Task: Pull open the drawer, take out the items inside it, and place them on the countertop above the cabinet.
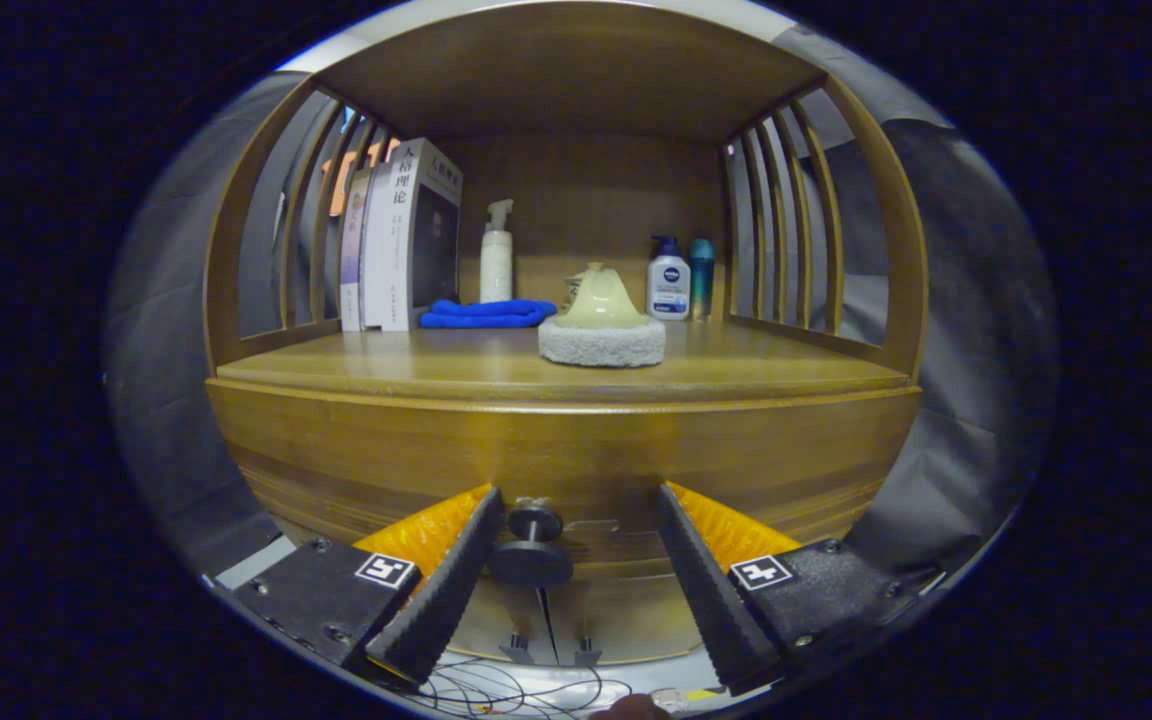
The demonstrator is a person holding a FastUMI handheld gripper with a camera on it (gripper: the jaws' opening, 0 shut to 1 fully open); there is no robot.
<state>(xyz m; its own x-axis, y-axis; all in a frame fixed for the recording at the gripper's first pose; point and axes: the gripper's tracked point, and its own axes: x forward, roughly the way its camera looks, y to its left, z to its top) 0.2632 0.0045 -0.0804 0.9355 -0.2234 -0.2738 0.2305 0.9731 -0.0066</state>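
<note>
Fingers (571,580) spread wide around drawer knob (531,548) at lower centre, gripping nothing, drawer (576,450) shut beneath surface (456,370); likely to slip off small knob if closed off-centre.

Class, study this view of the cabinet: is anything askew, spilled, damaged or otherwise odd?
Nothing stands out. The books, blue cloth, bottles and pad sit tidily on the countertop. The gripper has its fingers open, the drawer knob between them, nearer one finger.
</note>
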